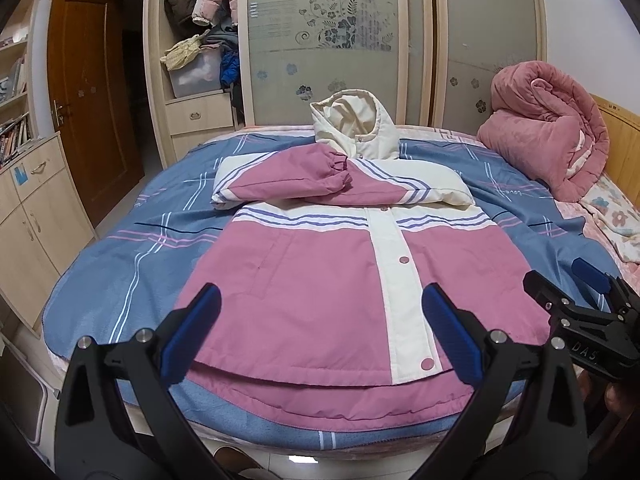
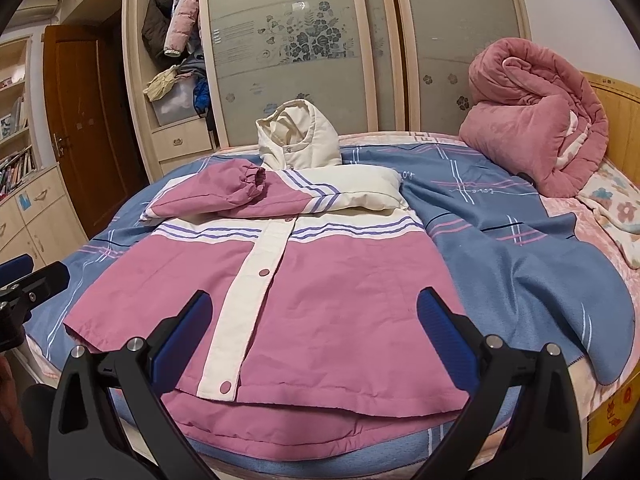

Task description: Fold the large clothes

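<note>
**Padded pink jacket — grip the hem, not the shell**

Puffy, slick-looking fabric: the jacket (image 1: 320,280) lies front-up on the bed (image 1: 120,264), sleeves crossed over its chest, hood (image 1: 354,124) upright. It should be light but springy. Your left gripper (image 1: 316,336) and right gripper (image 2: 316,336) hover over the hem (image 2: 340,404), fingers apart, empty — pinch both layers at the hem corners.

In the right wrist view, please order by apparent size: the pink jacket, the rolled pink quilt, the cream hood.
1. pink jacket, clearly largest, though also nearest the camera.
2. rolled pink quilt.
3. cream hood, smallest; it lies about as far away as the quilt.
</note>
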Demonstrator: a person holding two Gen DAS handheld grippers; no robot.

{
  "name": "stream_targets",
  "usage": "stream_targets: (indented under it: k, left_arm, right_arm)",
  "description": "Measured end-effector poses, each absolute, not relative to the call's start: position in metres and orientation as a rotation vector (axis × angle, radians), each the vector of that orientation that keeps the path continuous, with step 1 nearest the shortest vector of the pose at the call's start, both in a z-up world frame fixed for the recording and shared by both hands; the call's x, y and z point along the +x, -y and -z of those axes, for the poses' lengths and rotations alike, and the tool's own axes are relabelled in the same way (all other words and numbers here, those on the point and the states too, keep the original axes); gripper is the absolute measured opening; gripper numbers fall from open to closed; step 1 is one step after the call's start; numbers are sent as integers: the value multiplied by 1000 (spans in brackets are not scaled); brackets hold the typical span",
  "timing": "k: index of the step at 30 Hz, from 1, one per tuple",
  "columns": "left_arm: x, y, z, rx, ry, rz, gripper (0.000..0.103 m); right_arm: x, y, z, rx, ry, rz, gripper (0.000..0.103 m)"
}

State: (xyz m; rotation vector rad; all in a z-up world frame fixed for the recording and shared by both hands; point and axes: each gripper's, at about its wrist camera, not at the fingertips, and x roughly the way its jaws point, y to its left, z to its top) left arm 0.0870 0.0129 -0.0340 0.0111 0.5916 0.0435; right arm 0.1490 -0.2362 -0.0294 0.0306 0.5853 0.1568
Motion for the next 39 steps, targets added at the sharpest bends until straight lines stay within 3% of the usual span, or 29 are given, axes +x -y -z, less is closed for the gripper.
stream_targets:
  k: [8, 15, 20, 25, 31, 33, 37, 39]
  left_arm:
    - [96, -18, 29, -14, -571, -23, 101]
    - [114, -22, 16, 5, -565, 18, 101]
    - [122, -34, 7, 25, -527, 18, 101]
    - [127, -66, 14, -72, -529, 28, 101]
    - [126, -95, 28, -138, -481, 81, 101]
    - [123, -101, 31, -129, -451, 90, 101]
    - [127, -115, 48, -119, -417, 105, 101]
    - [131, -120, 56, -119, -426, 108, 101]
  right_arm:
    - [152, 246, 31, 97, -580, -155, 102]
    - [163, 269, 21, 358, -541, -336, 102]
    - [221, 267, 18, 633, -687, -553, 102]
    - [305, 222, -7, 627, -752, -633, 101]
    - [411, 155, 29, 653, -933, -603, 81]
    - [442, 134, 47, 620, -968, -564, 80]
    - [493, 112, 93, 600, -1050, -468, 66]
    - [505, 109, 106, 589, -1065, -449, 66]
